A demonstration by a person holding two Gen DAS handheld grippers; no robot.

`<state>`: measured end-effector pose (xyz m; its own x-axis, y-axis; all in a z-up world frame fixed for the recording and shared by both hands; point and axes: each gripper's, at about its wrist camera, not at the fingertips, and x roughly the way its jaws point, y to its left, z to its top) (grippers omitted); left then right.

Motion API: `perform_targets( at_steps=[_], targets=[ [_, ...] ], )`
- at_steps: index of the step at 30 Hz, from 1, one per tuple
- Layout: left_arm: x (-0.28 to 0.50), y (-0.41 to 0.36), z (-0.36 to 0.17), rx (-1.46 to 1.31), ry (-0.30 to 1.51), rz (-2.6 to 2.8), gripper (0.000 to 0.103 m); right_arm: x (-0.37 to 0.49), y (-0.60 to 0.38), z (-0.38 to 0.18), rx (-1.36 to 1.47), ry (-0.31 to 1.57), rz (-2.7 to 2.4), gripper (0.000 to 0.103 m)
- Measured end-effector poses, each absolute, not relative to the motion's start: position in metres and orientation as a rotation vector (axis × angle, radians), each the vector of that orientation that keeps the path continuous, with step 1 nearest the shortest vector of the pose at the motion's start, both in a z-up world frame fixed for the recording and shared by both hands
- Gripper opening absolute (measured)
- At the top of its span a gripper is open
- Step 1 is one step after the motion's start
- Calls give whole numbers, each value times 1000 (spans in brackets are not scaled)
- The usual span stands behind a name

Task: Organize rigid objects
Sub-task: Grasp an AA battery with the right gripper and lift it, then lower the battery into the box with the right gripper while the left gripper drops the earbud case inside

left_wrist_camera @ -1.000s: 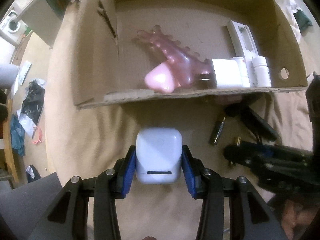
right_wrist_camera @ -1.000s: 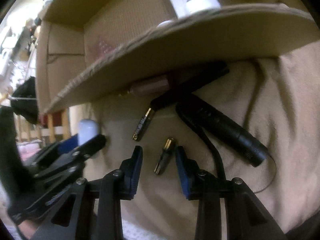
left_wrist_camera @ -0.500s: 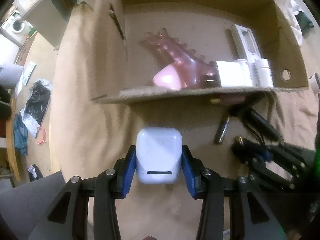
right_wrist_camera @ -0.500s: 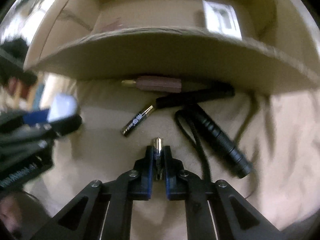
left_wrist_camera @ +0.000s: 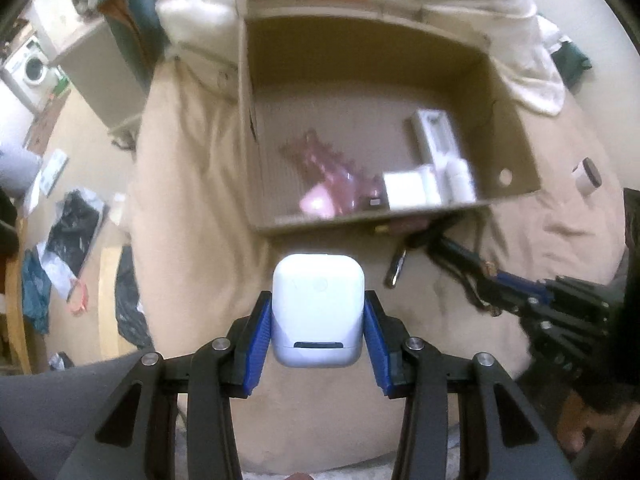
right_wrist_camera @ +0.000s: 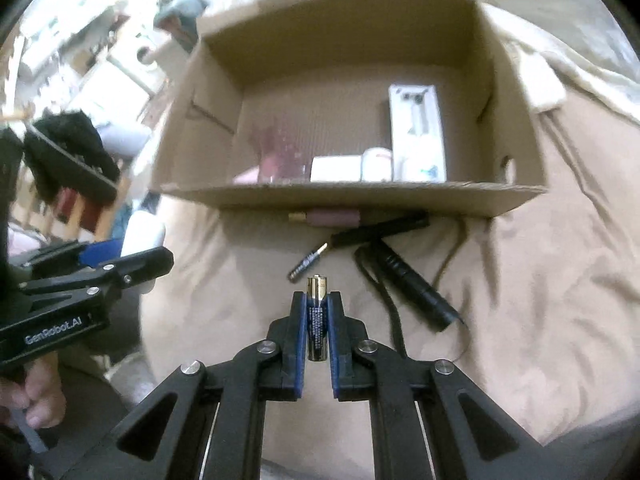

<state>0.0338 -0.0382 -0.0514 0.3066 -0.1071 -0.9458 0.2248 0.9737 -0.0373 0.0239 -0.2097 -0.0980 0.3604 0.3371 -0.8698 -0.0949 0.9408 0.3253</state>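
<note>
Right gripper (right_wrist_camera: 317,320) clamps slim cylindrical battery (right_wrist_camera: 317,316).

The left tool (left_wrist_camera: 318,316) is black with blue pads and grips a plain white earbud case (left_wrist_camera: 318,308). The right tool (right_wrist_camera: 318,320) has the same black frame and blue pads around a battery (right_wrist_camera: 317,322) with a gold end and dark blue printed body. The cardboard box (right_wrist_camera: 360,196) is brown; inside lie a translucent pink toy (left_wrist_camera: 328,176) and white containers (left_wrist_camera: 424,188). The bedcover (left_wrist_camera: 192,240) is beige. At two o'clock from the battery, a flashlight (right_wrist_camera: 412,288) is black.
</note>
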Motion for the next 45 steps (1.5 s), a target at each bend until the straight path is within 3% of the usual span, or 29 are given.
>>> perform_targets(
  at_steps=[13,21,27,33,45],
  targets=[
    [71,-24,19,125,1046,-216,40,39,-246,-30,279,966,298,10],
    [109,-50,29,137,1001,-242,40,87,-267,0,275,879,286,10],
    [139,-77,10,160,969,-239,40,114,-273,-9,298,845,303,10],
    [150,-80,-48,142,1061,-200,40,117,-268,-53,297,947,278,10],
    [161,-82,-81,85,1181,-187,40,138,-247,-90,215,1054,276,10]
  ],
)
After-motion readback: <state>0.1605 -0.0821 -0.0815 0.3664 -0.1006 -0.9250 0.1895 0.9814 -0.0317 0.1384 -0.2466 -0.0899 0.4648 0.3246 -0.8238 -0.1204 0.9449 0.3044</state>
